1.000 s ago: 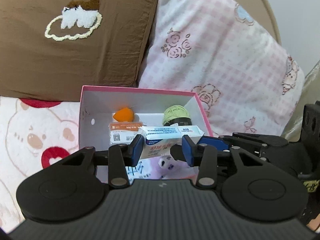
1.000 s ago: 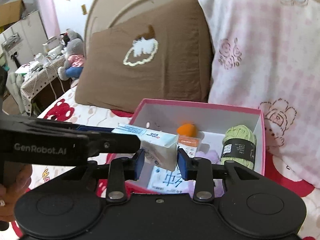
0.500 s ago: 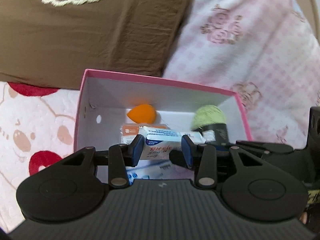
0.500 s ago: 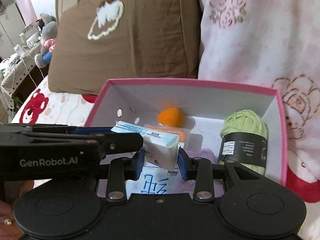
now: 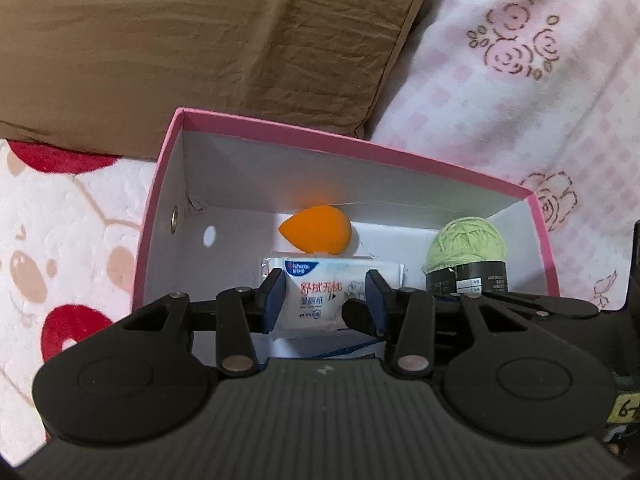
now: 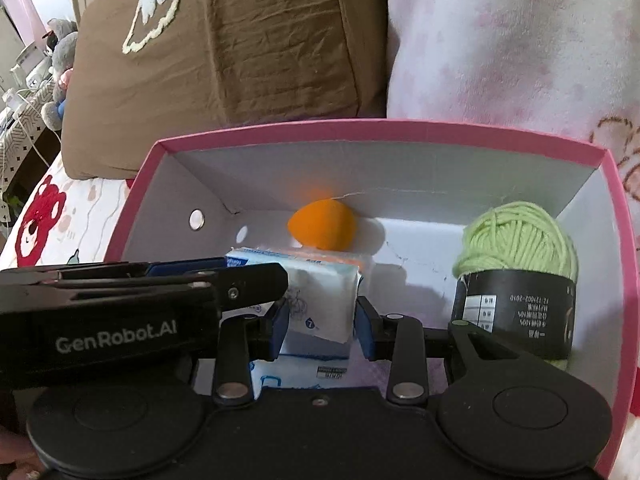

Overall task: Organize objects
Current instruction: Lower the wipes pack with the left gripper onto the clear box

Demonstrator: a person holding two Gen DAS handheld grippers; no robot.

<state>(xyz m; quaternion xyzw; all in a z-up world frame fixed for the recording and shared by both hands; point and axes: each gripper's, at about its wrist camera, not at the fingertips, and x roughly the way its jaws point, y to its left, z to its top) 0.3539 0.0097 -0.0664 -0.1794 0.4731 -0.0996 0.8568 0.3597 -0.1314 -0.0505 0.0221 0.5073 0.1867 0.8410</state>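
Here, in the left wrist view, the wipes packet (image 5: 320,296) is being gripped crosswise by the left gripper (image 5: 326,302), low inside the pink box (image 5: 360,148). In the right wrist view, its end is being pinched by the narrowly set right gripper (image 6: 322,320).

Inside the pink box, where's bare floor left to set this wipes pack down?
Bare floor: the left part of the pink box, between its left wall and the orange sponge, and the strip between sponge and green yarn. The near middle is crowded: wipes pack, flat packets.
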